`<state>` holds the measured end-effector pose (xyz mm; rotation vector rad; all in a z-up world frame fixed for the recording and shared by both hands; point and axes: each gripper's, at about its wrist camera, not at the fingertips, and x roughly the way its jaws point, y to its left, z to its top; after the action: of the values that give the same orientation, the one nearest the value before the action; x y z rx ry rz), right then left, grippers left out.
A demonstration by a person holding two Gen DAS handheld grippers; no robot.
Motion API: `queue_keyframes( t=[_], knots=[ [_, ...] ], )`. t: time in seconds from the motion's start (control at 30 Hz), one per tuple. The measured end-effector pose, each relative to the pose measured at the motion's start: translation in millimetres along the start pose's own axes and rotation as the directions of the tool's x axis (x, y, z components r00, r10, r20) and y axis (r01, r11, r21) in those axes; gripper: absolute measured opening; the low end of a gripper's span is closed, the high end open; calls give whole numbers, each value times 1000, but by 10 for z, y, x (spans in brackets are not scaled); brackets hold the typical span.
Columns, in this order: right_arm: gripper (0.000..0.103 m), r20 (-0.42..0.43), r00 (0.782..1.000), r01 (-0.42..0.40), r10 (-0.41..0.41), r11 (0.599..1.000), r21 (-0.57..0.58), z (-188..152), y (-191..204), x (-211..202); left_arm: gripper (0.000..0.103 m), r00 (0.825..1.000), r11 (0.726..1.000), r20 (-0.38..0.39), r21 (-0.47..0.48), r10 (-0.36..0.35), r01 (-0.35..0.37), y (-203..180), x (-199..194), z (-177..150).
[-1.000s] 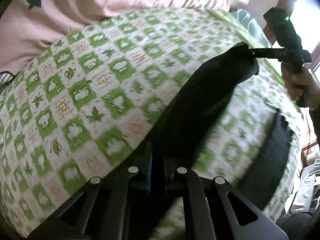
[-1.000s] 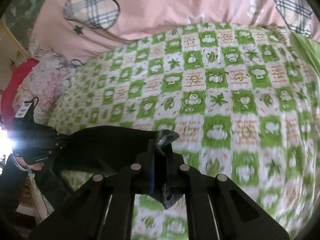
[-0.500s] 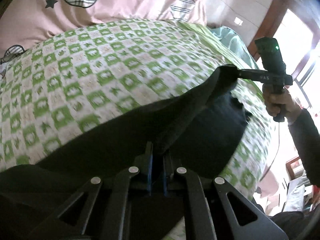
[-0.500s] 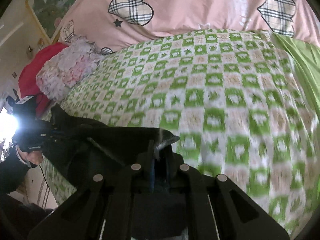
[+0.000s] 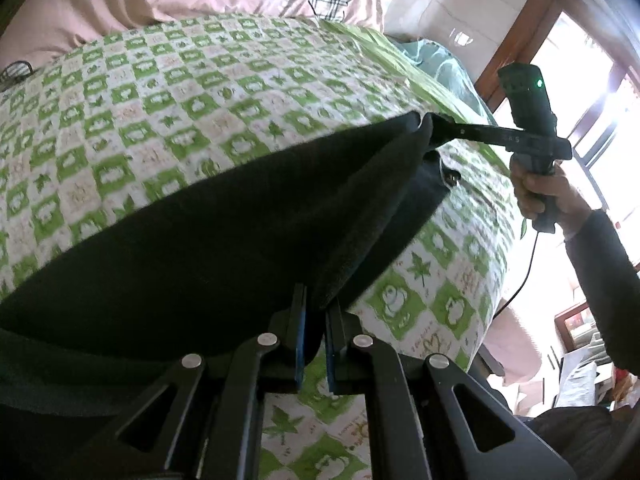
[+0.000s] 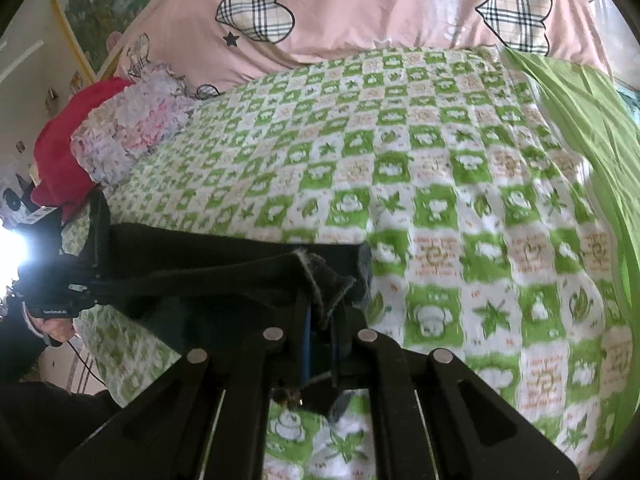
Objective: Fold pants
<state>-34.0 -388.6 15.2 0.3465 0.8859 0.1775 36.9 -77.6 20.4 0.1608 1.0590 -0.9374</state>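
Pants: dark pants [image 5: 224, 240] stretched in the air above the bed, one edge pulled taut between the two grippers; rest of the fabric sags down toward the near side.
Left gripper: left gripper [image 5: 316, 344] at bottom centre of its own view, blue-padded fingers pressed together on a fold of the pants edge.
Right gripper: right gripper [image 6: 320, 336] likewise pinching the pants, at a frayed corner w/ pale stitching; seen from the left wrist view it sits far right, held in a hand [image 5: 548, 196].
Bed: bedspread [image 6: 440, 200] in green & white checks w/ leaf and animal motifs, under the pants.
Far side: pink duvet [image 6: 360, 12] w/ plaid hearts and black stars.
Far left: red cushion [image 6: 64, 148], floral pillow [image 6: 128, 132].
Right: window [image 5: 592, 92], bright.
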Motion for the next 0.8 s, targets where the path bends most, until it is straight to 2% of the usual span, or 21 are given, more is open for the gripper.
queue_keyframes(
  t=[0.3,0.33,0.43,0.5,0.57,0.63,0.73,0.8],
  knots=[
    [8,-44,998,48,-46,998,36,-226,31,-43,8,1000,999,-8,-45,-13,13,31,160,-200],
    [11,-57,997,62,-60,997,38,-236,49,-37,10,1000,999,-14,-54,-3,2,40,169,-214],
    [40,-58,986,160,-157,986,51,-251,120,-119,22,1000,996,-17,-84,-4,3,54,117,-254],
    [44,-15,986,164,-163,984,75,-260,160,-271,39,1000,994,2,-108,16,-16,64,15,-303],
    [45,26,985,169,-172,982,88,-237,220,-418,44,999,990,28,-138,36,-32,96,-120,-367],
    [48,63,986,150,-155,985,83,-216,323,-513,45,996,983,57,-175,65,-54,150,-274,-433],
    [51,99,992,67,-73,996,66,-159,543,-522,48,990,969,80,-227,113,-93,261,-478,-519],
    [51,96,995,10,-14,999,43,-98,727,-416,52,983,950,92,-286,159,-127,375,-644,-575]
  ],
)
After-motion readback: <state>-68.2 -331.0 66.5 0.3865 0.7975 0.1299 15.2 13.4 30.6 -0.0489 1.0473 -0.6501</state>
